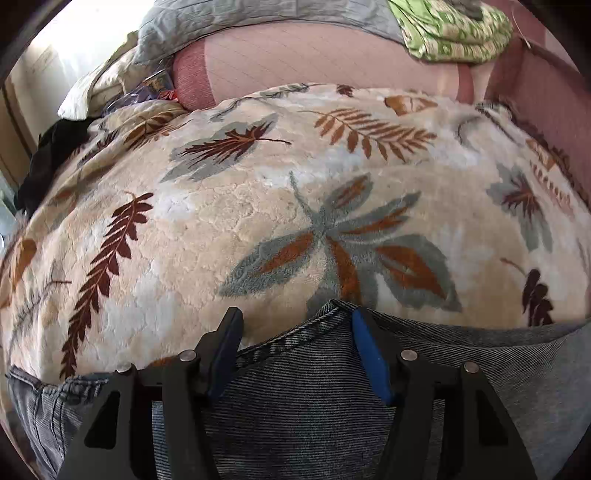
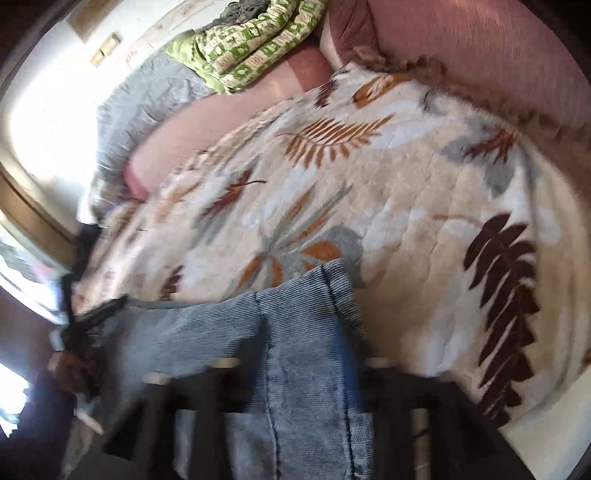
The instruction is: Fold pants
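Observation:
Grey-blue denim pants (image 1: 303,391) lie along the near edge of a cream blanket with a leaf print (image 1: 221,221). My left gripper (image 1: 295,317) hovers at the pants' hemmed edge. Its blue pads (image 1: 364,339) stand wide apart with flat denim between them and do not pinch it. The right wrist view is blurred. There a folded end of the pants (image 2: 295,295) rests on the blanket (image 2: 406,206). My right gripper (image 2: 303,339) straddles it with its fingers spread, and nothing is clamped. At the left edge a hand (image 2: 70,365) holds a dark tool over the denim.
A green patterned quilt (image 1: 454,33) is bundled at the far end on a pink cushion (image 1: 295,62). A grey sheet (image 1: 258,14) lies behind it. Dark clothes (image 1: 48,158) and pale fabric are piled at the far left. A pink backrest (image 2: 480,55) borders the blanket.

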Tool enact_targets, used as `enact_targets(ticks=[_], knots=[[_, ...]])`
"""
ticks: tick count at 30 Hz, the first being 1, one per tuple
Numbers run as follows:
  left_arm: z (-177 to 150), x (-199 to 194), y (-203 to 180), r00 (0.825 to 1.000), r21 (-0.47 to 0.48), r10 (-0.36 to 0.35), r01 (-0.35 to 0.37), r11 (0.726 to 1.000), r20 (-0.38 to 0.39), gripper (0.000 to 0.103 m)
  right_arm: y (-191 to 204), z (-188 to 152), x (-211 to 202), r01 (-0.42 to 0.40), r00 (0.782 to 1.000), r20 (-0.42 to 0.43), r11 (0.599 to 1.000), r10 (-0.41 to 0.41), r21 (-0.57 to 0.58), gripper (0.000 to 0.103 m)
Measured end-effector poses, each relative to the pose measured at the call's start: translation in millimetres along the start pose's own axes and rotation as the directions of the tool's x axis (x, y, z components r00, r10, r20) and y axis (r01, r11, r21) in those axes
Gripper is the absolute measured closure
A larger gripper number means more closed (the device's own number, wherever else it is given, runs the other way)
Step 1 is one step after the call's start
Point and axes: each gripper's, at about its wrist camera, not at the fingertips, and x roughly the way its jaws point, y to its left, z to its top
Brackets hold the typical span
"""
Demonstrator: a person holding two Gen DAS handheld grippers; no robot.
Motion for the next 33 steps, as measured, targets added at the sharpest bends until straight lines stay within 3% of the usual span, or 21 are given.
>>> enact_targets(ticks=[1,5,9,11,13,15,18,25,28,31,33], knots=[[-0.4,-2.1,0.6,1.000,-0.005,-0.004,0.004,1.000,0.006,0.041,-4.9,-0.3,-3.0,-0.009,1.000,0.009,1.000,0.009,0.008,0.032],[-3.9,-23.9,2.4,0.997,-0.014,-0.018,0.019,1.000,0.070,0.042,-11.9,2.1,9.0,0.021,1.000,-0.022,0.999,-0.022,-0.040,0.032],[-9.5,-57.8,8.4,0.987,0.008,-0.027,0.026,1.000,0.160,0.042,-0.9,4.1,22.9,0.065,0.998,-0.011,0.985,-0.068,-0.159,0.031],[-11.0,-69.6,20.1,0.982,-0.016,-0.031,0.034,0.999,0.185,0.042,4.7,8.6,28.1,0.077,0.997,-0.011,0.980,-0.080,-0.183,0.034],[-12.5,-79.4,37.1,0.983,-0.069,-0.019,0.032,0.997,0.184,0.042,10.2,13.6,33.8,0.072,0.997,-0.023,0.975,-0.078,-0.212,0.065],[-15.1,-88.1,51.2,0.982,-0.115,-0.017,0.039,0.993,0.186,0.042,15.0,17.2,38.5,0.085,0.995,-0.035,0.967,-0.096,-0.240,0.076],[-21.5,-100.6,63.1,0.984,-0.154,-0.006,0.034,0.987,0.178,0.042,21.7,22.2,38.3,0.098,0.993,-0.033,0.964,-0.110,-0.245,0.078],[-37.9,-121.3,79.7,0.983,-0.200,0.030,0.007,0.980,0.182,0.042,32.9,41.8,28.9,0.182,0.982,0.082,0.965,-0.169,-0.189,0.080],[-44.6,-123.3,90.8,0.982,-0.223,0.079,-0.040,0.974,0.169,0.042,30.1,52.6,27.0,0.198,0.977,0.110,0.968,-0.182,-0.156,0.084],[-57.8,-122.1,108.6,0.981,-0.285,0.104,-0.054,0.957,0.161,0.042,26.6,65.0,26.8,0.237,0.963,0.159,0.963,-0.216,-0.128,0.084],[-69.1,-117.9,120.4,0.983,-0.335,0.117,-0.063,0.940,0.142,0.042,20.7,65.7,44.1,0.281,0.956,0.125,0.951,-0.266,-0.126,0.083]])
